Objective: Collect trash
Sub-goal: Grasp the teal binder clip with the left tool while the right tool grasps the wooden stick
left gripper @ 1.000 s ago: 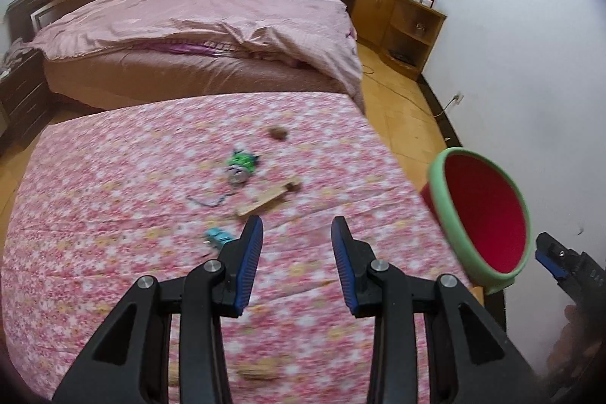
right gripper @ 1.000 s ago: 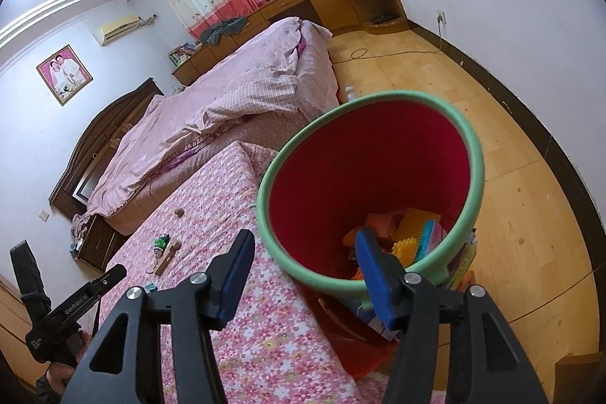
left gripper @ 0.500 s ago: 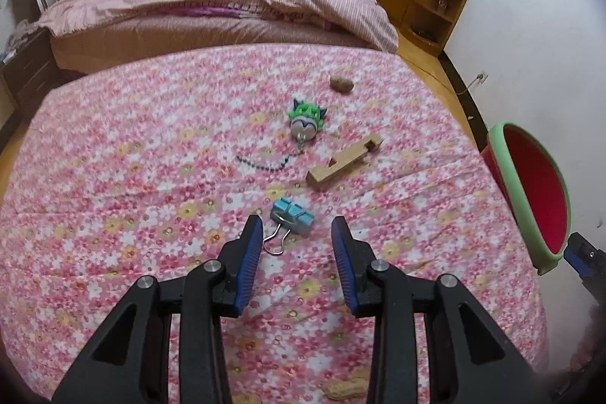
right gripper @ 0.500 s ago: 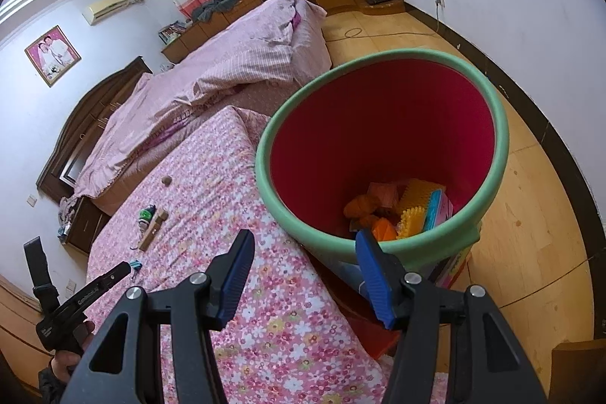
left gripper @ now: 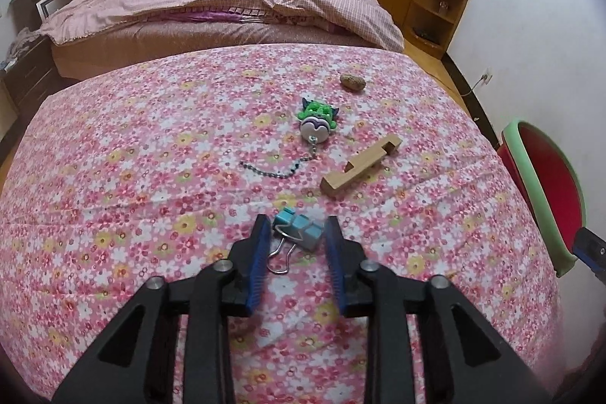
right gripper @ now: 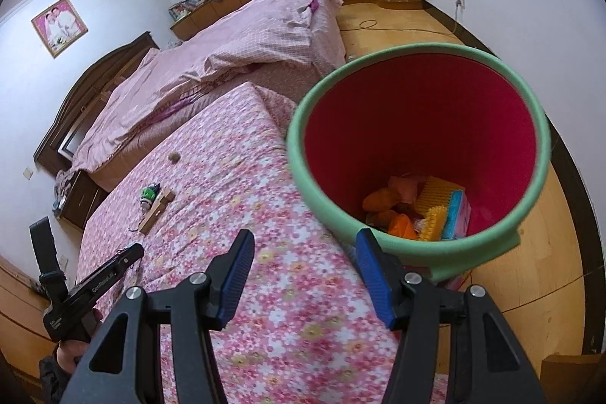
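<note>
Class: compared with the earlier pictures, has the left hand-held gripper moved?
Yes. The left hand-held gripper came down toward the bedspread, now straddling the binder clip.

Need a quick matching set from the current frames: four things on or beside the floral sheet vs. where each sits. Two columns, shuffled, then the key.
Things
1. binder clip
2. wooden block
3. green keychain toy
4. bin

Places
A. off the sheet's edge, red inside, green rim, already holding bits
B. between the fingers of the left gripper, whose jaws have just been closing
C. farther up the sheet, bead chain trailing from it
D. lying flat on the sheet, between the toy and the bin side

Pairs: 1-B, 2-D, 3-C, 4-A
</note>
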`<state>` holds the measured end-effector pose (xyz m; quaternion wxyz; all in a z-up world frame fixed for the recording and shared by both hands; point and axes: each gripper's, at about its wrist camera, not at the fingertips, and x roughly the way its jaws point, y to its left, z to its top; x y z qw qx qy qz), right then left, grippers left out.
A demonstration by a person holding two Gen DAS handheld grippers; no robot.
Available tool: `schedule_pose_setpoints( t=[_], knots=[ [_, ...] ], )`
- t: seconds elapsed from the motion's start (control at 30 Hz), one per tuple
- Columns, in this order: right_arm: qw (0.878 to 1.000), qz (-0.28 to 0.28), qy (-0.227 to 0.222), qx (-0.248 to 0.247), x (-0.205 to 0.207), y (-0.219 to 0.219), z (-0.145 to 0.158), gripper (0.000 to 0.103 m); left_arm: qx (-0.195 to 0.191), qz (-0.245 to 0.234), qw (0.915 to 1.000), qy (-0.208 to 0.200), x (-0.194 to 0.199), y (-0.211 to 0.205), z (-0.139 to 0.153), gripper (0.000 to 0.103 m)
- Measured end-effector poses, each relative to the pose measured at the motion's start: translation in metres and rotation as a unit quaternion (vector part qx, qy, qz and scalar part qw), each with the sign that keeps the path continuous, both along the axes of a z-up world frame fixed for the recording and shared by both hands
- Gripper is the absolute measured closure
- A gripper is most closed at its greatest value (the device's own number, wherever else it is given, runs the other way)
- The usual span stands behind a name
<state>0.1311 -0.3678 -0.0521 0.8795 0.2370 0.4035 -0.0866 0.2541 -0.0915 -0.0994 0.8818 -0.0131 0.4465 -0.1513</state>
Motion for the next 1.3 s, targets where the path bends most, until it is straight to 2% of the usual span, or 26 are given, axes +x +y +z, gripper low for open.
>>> schedule_pose_setpoints(
  t=[0.13,0.3,0.33,0.43,0.6,0.7,0.77,0.9,1.07,1.3],
  knots=[
    [1.000,0.017,0.002,-0.009,0.011,0.014,0.002,0.044,-0.026,0.016,0.9995,-0.006,-0.003,0.017,0.007,0.075],
    [0.999,0.047,0.002,-0.017,0.031,0.037,0.002,0.044,-0.031,0.061,0.9970,-0.035,-0.002,0.044,0.021,0.075],
    [0.998,0.056,0.001,-0.019,0.036,0.044,0.002,0.041,-0.030,0.073,0.9961,-0.040,-0.001,0.052,0.022,0.075],
    [0.997,0.078,0.001,-0.022,0.051,0.062,0.000,0.025,-0.029,0.107,0.9927,-0.048,0.003,0.072,0.024,0.075],
    [0.992,0.122,0.007,-0.033,0.077,0.093,-0.008,0.012,-0.035,0.154,0.9861,-0.050,0.011,0.103,0.021,0.075],
    [0.986,0.163,0.010,-0.041,0.098,0.116,-0.013,0.009,-0.042,0.171,0.9834,-0.044,0.013,0.115,0.017,0.075],
    [0.981,0.192,0.013,-0.036,0.109,0.127,-0.017,0.002,-0.050,0.174,0.9828,-0.035,0.015,0.120,0.013,0.075],
    [0.971,0.231,0.020,-0.058,0.134,0.154,-0.030,0.001,-0.058,0.183,0.9812,-0.020,0.020,0.126,0.005,0.075],
    [0.963,0.245,0.022,-0.112,0.157,0.171,-0.038,0.001,-0.065,0.186,0.9803,-0.018,0.018,0.128,0.004,0.075],
    [0.945,0.291,0.037,-0.144,0.177,0.188,-0.046,0.000,-0.074,0.181,0.9804,-0.020,0.016,0.132,0.007,0.075]
  ],
)
